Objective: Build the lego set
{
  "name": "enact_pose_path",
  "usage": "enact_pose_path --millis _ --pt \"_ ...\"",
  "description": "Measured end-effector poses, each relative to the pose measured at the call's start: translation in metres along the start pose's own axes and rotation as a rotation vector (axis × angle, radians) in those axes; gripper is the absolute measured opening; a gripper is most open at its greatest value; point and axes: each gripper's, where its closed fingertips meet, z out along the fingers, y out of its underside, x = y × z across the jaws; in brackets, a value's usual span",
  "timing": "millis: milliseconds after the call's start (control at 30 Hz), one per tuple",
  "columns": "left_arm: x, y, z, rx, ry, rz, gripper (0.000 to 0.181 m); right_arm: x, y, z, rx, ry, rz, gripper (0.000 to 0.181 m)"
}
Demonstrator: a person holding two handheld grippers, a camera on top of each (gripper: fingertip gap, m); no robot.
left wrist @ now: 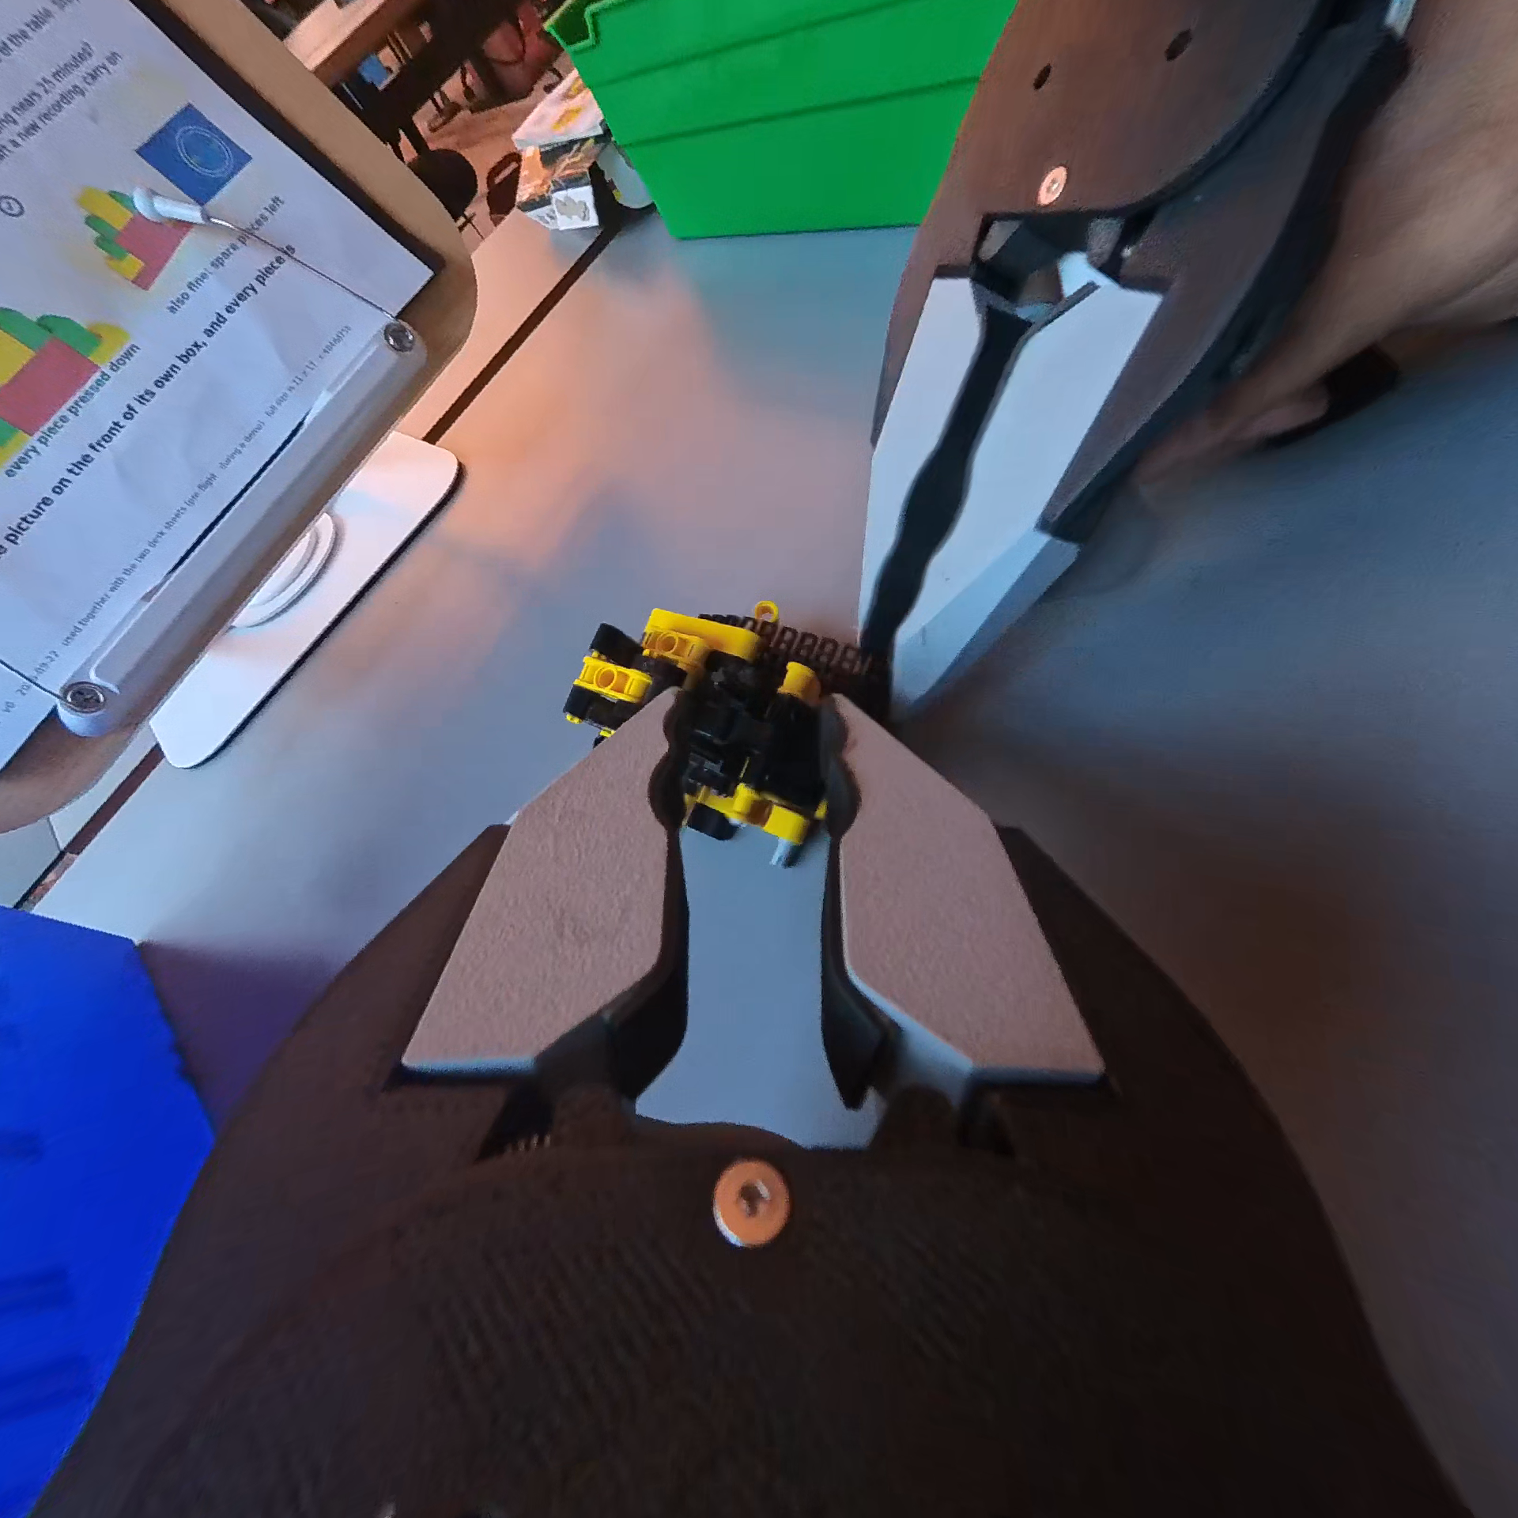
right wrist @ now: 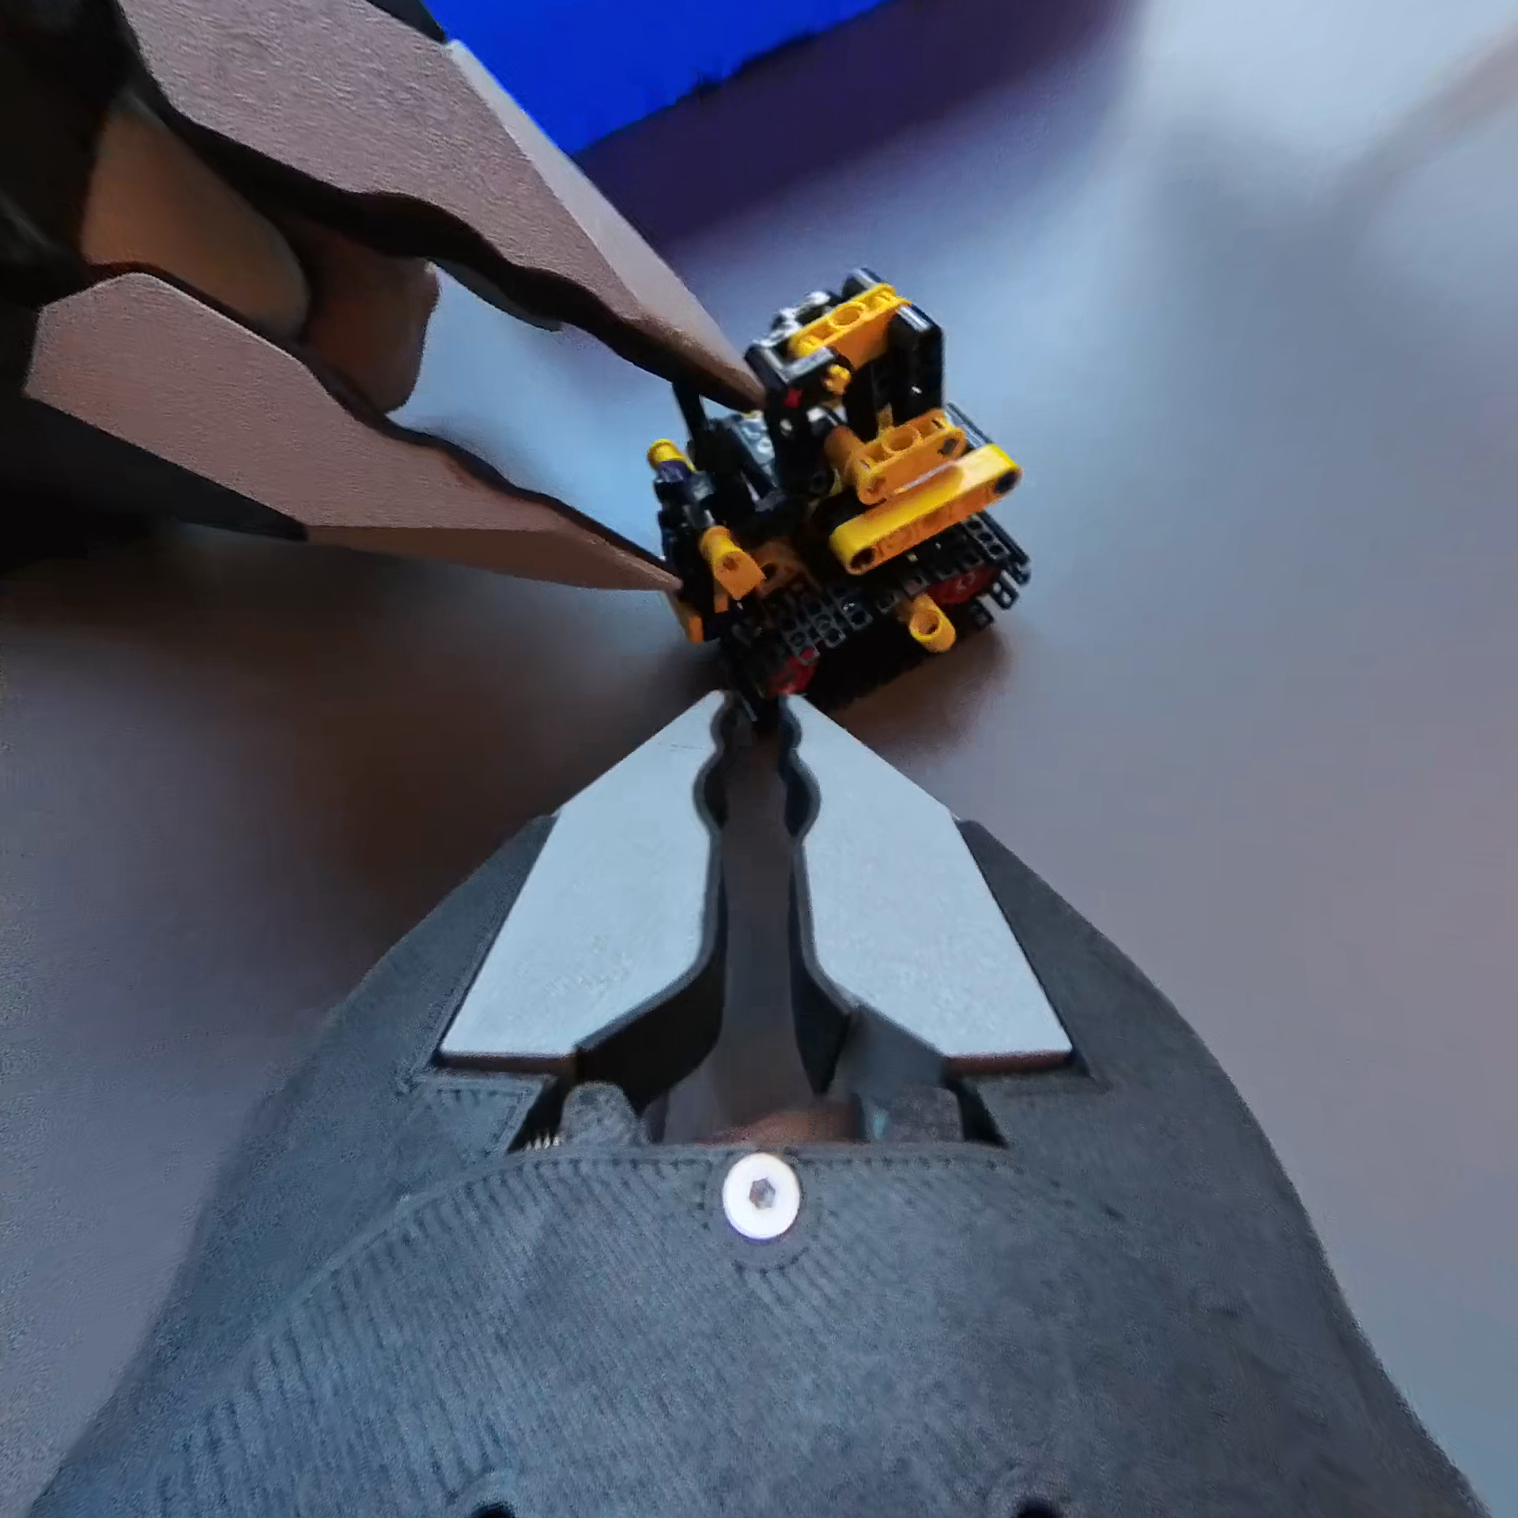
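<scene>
A small yellow and black lego vehicle (right wrist: 854,509) with black tracks stands on the grey table (right wrist: 1232,739). In the left wrist view the lego vehicle (left wrist: 723,698) sits between my left gripper's brown fingertips. My left gripper (left wrist: 752,739) is shut on the vehicle's upper body; in the right wrist view it (right wrist: 719,485) comes in from the upper left, one tip on each side. My right gripper (right wrist: 752,710), with grey fingers, is nearly closed and pinches the corner of the vehicle's black track. In the left wrist view it (left wrist: 883,682) comes down from the upper right.
A clip stand with a printed instruction sheet (left wrist: 164,370) stands at the left. Stacked green bins (left wrist: 780,123) are at the back. A blue object (left wrist: 74,1150) lies at the near left. A person's hand (left wrist: 1437,205) holds the right gripper. The tips of one gripper are about 5 centimetres away from the tips of the other. From the left gripper's tips to the blue object (left wrist: 74,1150) is close to 20 centimetres.
</scene>
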Motion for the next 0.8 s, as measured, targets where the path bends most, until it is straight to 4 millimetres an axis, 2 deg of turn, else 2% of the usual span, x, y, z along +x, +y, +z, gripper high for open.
enact_pose_path --millis 33,133,300,433,500,600,700,767,800 --pt "0.000 0.000 0.000 0.003 -0.002 0.001 0.028 -0.001 -0.001 0.001 0.001 0.000 -0.017 0.005" --pt "0.002 -0.001 0.003 0.011 0.004 0.006 0.032 -0.010 -0.003 0.003 0.001 -0.039 -0.060 0.001" --pt "0.000 -0.004 0.003 0.025 -0.086 0.199 0.032 -0.029 -0.009 -0.008 0.064 -0.173 -0.119 0.000" --pt "-0.005 -0.010 0.001 0.041 -0.064 0.080 0.032 -0.032 -0.016 -0.016 0.141 -0.148 -0.277 0.000" --pt "-0.005 -0.011 0.000 0.043 -0.069 0.103 0.032 -0.035 -0.016 -0.017 0.153 -0.150 -0.310 0.000" --pt "0.005 -0.023 -0.013 0.118 -0.054 0.252 0.031 -0.039 -0.014 -0.021 0.159 -0.201 -0.290 0.000" --pt "0.015 -0.029 -0.026 0.125 0.044 0.206 0.029 -0.039 -0.010 -0.024 0.156 -0.192 -0.341 0.000" --pt "0.029 -0.042 -0.037 0.166 0.110 0.238 0.000 -0.037 -0.005 -0.026 0.134 -0.194 -0.362 0.000" --pt "0.039 -0.046 -0.039 0.165 0.148 0.255 0.000 -0.038 -0.001 -0.028 0.119 -0.205 -0.379 0.000"
